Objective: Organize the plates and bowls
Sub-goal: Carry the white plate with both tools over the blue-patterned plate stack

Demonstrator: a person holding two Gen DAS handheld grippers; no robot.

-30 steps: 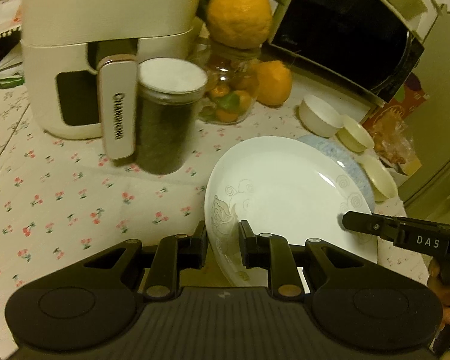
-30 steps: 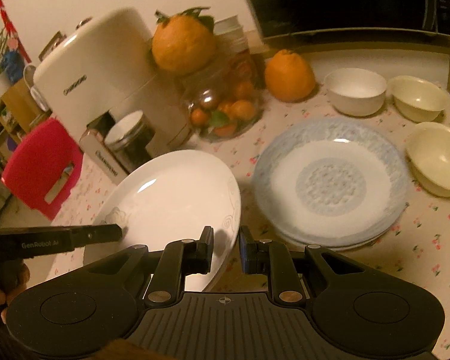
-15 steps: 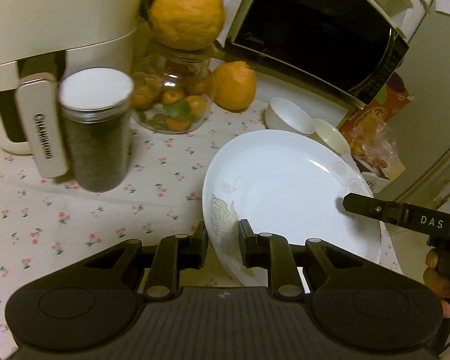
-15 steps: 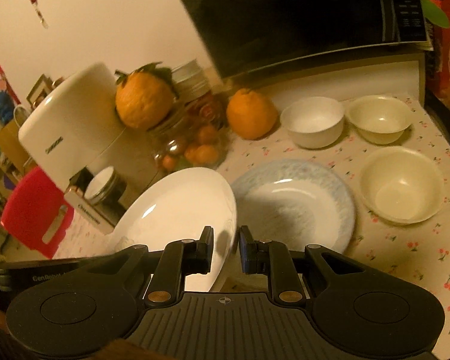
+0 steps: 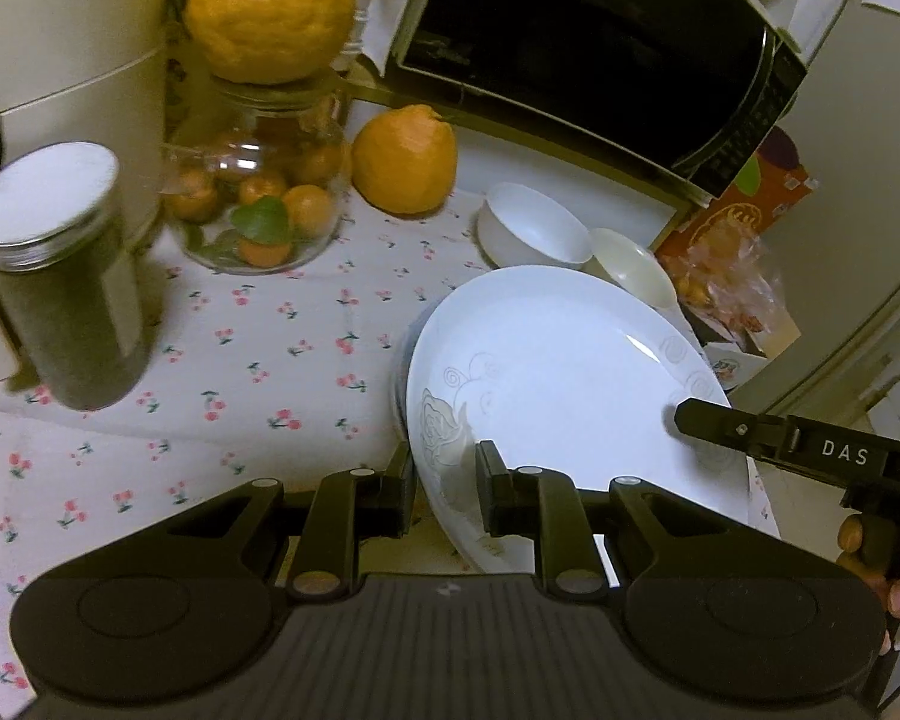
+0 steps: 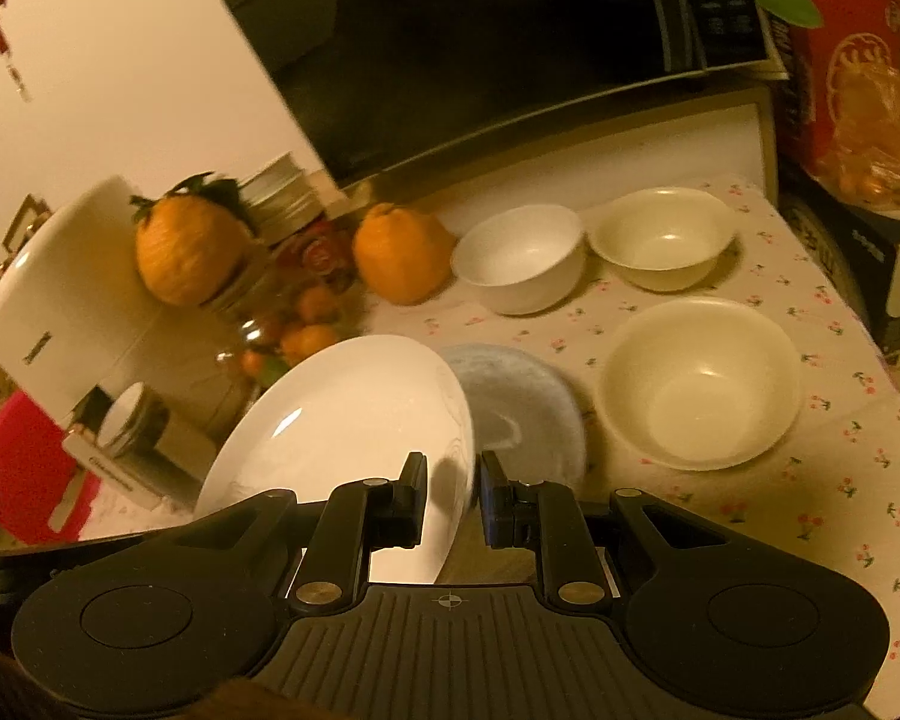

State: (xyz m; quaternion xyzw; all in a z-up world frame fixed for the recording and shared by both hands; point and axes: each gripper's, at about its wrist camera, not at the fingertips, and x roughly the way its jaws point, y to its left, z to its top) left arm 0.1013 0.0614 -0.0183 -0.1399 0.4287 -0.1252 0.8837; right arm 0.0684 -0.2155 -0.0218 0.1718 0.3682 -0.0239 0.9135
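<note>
Above the flowered tablecloth [image 5: 258, 372], a white plate [image 5: 564, 372] is carried between the two grippers, tilted and clear of the table. It is wide and shallow, glossy, with faint grey scrolls and a rose outline printed near its rim. The left gripper [image 5: 444, 480] is clamped on the rim at the rose, and the right gripper [image 6: 450, 495] is clamped on the opposite rim; each has its jaws nearly together with the plate edge pinched between them. Partly under the white plate lies a pale blue plate [image 6: 528, 408] with a mottled border, flat on the cloth. Beside it stands a large cream bowl [image 6: 702, 384], and behind are a white bowl [image 6: 519, 258] and a small cream bowl [image 6: 663, 237], all upright and apart from one another
</note>
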